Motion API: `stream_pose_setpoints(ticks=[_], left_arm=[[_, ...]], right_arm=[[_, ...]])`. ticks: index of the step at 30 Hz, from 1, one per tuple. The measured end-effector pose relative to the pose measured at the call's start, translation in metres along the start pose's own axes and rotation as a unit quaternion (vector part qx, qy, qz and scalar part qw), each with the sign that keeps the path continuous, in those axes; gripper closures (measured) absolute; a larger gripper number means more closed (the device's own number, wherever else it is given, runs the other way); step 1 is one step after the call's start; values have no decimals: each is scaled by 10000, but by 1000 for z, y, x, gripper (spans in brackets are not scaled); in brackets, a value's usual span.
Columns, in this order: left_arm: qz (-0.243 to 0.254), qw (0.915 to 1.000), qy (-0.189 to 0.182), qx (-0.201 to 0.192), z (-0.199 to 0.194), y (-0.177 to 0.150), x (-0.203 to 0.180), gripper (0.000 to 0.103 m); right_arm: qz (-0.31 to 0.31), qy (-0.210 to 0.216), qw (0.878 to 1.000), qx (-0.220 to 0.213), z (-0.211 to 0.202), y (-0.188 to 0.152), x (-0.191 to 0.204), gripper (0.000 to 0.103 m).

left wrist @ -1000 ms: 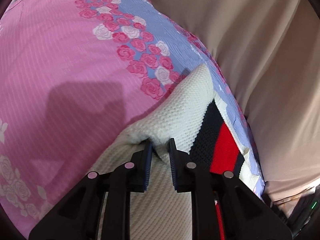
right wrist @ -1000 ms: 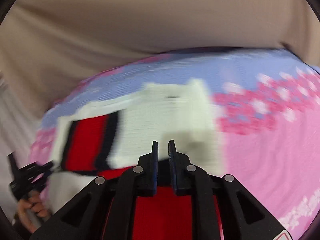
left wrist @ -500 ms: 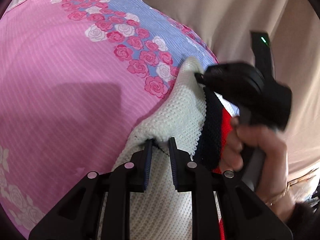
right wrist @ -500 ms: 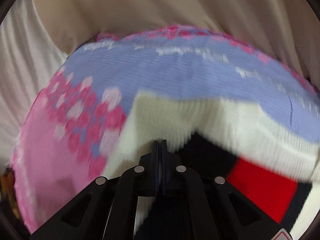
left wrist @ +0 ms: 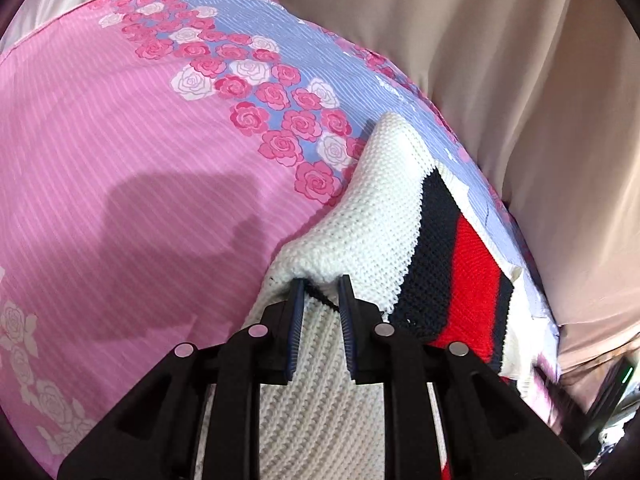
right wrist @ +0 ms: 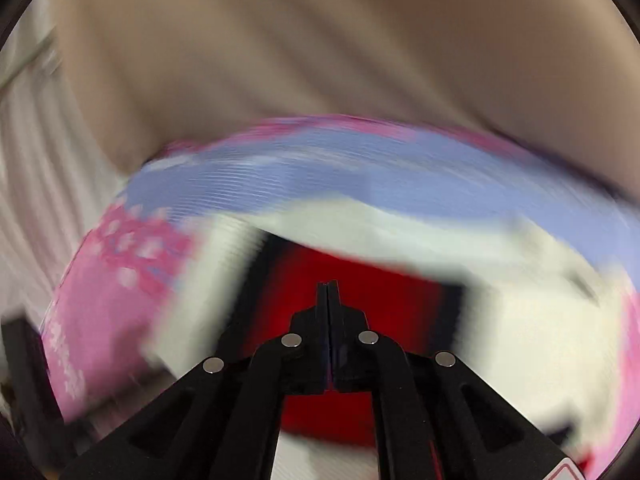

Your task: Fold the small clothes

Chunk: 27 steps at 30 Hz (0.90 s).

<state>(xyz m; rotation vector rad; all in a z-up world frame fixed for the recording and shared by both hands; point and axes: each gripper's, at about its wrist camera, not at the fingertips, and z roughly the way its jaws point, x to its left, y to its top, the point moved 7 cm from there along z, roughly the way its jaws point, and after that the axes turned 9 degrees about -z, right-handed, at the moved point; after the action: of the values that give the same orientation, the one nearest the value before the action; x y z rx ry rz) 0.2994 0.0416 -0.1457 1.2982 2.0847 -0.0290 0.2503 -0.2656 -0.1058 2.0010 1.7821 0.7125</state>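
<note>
1. The left gripper [left wrist: 321, 285] has its jaws a little apart, with a raised fold of the cream knit sweater [left wrist: 372, 216] bunched between the tips; the knit touches both blue-ridged pads, so it is pinched there.
2. The right gripper [right wrist: 328, 286] has its fingers pressed flat together with no gap between them. It hangs over the red band of the sweater [right wrist: 360, 276]; the view is too blurred to tell whether any cloth is caught between them.
3. The sweater lies on the floral bedsheet [left wrist: 120, 152], cream part leftward, navy and red bands toward the sheet's right edge.
4. In the left view, a wide stretch of pink sheet lies bare to the left of the sweater, crossed only by a shadow.
5. On the right, the sweater's striped side runs just beside the sheet's lavender border, past which hangs the beige curtain [left wrist: 500, 60].
</note>
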Motion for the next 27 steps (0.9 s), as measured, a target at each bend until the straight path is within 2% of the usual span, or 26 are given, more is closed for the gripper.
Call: stream_pose_setpoints(ticks=[2, 3, 4, 5, 6, 8, 9, 10, 12, 13, 14, 15, 18, 20, 24, 27], left_arm=[[43, 9999, 97, -117, 0, -4, -2, 85], [76, 9997, 166, -168, 0, -5, -3, 85], [96, 9995, 227, -188, -1, -6, -5, 84], [95, 9995, 258, -179, -5, -9, -6, 81], [88, 9993, 313, -169, -11, -11, -6, 77], [132, 9992, 319, -198, -28, -16, -4, 60], [186, 9992, 305, -194, -38, -20, -1, 54], [299, 9990, 277, -172, -53, -27, 4, 47], [476, 9983, 315, -110, -81, -46, 19, 40], [556, 9978, 368, -23, -97, -60, 32, 36], [592, 9972, 446, 69, -107, -73, 46, 34], [599, 9963, 574, 234, -122, -93, 68, 34], [380, 9946, 780, 577, -149, -132, 113, 32], [67, 9938, 832, 735, -165, -155, 138, 31], [-277, 9939, 754, 757, -181, -179, 152, 31], [-253, 9952, 662, 680, -181, -188, 140, 30]], right_arm=[[512, -420, 9975, 234, -18, -44, -69, 97], [743, -570, 9942, 521, -17, -68, -102, 97], [831, -678, 9917, 705, -15, -83, -121, 98], [867, -562, 9923, 679, -14, -94, -135, 103], [927, -354, 9935, 566, -20, -97, -142, 103], [951, -274, 9939, 491, -39, -96, -144, 102], [854, -314, 9949, 433, -52, -97, -143, 98], [712, -405, 9960, 367, -68, -99, -141, 92], [574, -442, 9970, 274, -106, -118, -139, 85], [617, -374, 9970, 295, -123, -135, -140, 75], [688, -301, 9965, 368, -141, -157, -142, 62], [738, -247, 9959, 458, -151, -175, -140, 58], [936, -9, 9915, 901, -185, -250, -127, 57], [1101, 193, 9863, 1217, -202, -297, -111, 57], [1315, 446, 9778, 1566, -214, -351, -87, 57], [1525, 556, 9734, 1617, -209, -363, -76, 57]])
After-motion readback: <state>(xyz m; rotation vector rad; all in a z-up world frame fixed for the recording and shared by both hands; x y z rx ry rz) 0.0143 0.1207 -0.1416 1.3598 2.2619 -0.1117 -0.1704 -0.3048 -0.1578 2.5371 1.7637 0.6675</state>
